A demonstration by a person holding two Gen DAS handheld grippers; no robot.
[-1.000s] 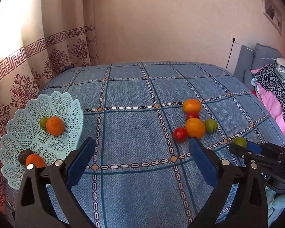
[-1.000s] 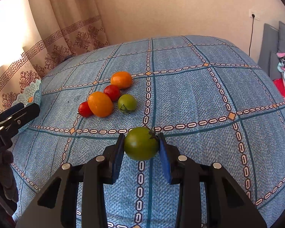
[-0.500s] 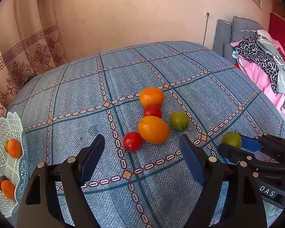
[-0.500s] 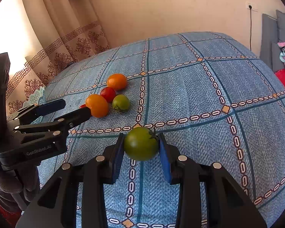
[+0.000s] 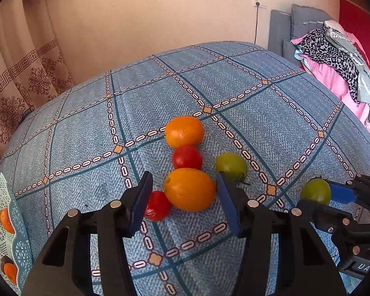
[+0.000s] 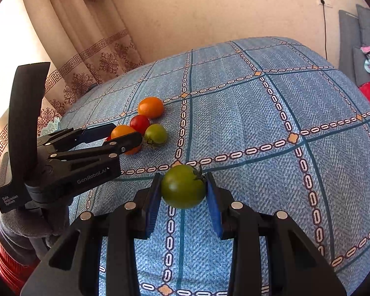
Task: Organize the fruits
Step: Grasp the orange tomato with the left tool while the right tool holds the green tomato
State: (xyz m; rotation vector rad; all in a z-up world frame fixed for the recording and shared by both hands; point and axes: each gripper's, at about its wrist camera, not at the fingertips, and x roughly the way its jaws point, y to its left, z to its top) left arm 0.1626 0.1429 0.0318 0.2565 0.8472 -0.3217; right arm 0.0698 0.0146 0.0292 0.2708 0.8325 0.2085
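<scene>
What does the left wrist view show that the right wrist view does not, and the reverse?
Only the left wrist view shows fruit lying in the lattice basket, the small red tomato clearly, and the pile of clothes. Only the right wrist view shows the gloved hand holding the left gripper. Both show the near orange, the far orange, the red tomato, the loose green tomato, and the green tomato clamped in the right gripper.
</scene>
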